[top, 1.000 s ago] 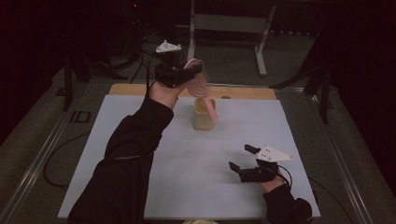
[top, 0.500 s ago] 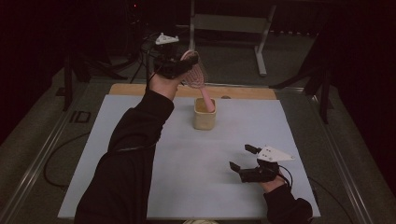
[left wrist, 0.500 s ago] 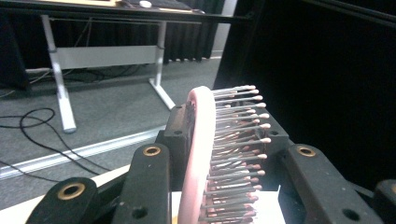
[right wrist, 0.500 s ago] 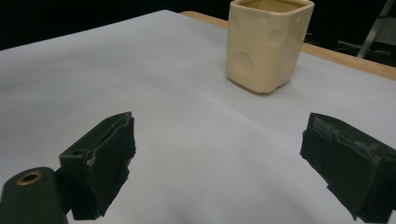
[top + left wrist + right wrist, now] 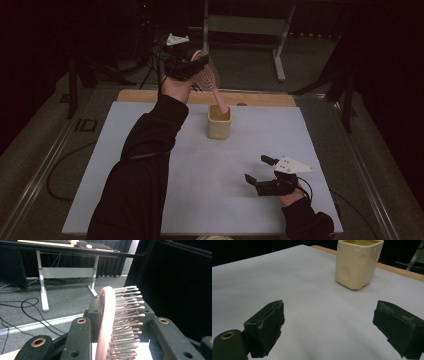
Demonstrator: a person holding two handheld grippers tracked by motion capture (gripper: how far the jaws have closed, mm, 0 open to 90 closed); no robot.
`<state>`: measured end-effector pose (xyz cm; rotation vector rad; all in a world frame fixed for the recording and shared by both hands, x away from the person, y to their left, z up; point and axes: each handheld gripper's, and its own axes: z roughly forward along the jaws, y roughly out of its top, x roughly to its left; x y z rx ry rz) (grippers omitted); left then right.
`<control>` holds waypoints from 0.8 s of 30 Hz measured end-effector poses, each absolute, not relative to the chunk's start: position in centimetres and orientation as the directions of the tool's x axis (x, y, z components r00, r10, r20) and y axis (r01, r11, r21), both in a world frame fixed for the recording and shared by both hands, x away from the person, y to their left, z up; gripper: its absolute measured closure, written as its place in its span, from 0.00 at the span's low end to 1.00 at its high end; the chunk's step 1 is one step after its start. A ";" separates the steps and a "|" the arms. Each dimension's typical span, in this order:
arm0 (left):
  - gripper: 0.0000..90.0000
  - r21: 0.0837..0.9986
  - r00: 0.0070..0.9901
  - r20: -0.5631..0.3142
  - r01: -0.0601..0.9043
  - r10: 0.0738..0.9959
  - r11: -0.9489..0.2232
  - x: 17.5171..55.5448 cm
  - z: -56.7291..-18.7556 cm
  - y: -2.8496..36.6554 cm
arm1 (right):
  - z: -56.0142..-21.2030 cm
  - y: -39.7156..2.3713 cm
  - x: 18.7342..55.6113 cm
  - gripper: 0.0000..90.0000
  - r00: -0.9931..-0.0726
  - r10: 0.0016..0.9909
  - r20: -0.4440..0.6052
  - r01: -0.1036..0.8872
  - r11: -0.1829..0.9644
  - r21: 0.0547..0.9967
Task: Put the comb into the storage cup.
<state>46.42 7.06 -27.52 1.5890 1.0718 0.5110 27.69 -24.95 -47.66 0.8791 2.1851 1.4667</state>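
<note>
My left gripper [image 5: 194,65] is raised above the far edge of the table and is shut on the head of a pink hairbrush [image 5: 211,80]. The brush's handle slants down into a cream square cup [image 5: 219,122] that stands on the white mat. In the left gripper view the brush head [image 5: 107,322] stands edge-on between the black jaws, bristles to the right. My right gripper [image 5: 260,170] rests low near the front right of the mat, open, nothing between its fingers. Past those jaws, the right gripper view has the cup [image 5: 358,262] upright.
A white mat [image 5: 150,165] covers most of the table, with a wooden strip [image 5: 265,99] along its far edge. Metal table legs [image 5: 277,45] and cables lie on the floor beyond. The person's left sleeve [image 5: 145,165] stretches across the mat's left half.
The left gripper has moved the brush left and away from the cup's top, tilting it so the handle now dips into the cup. The right gripper has kept still.
</note>
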 end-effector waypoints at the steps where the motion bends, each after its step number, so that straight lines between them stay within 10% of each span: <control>1: 0.74 0.929 0.498 -0.206 0.371 0.842 0.008 46.4 -27.5 7.1 | -47.7 -24.9 27.7 0.10 -0.739 0.672 0.041 0.293 0.266 0.919; 24: 0.74 0.925 0.481 -0.173 0.379 0.859 -0.026 47.2 -31.3 5.7 | -47.6 -25.0 27.6 0.10 -0.739 0.672 0.045 0.290 0.258 0.922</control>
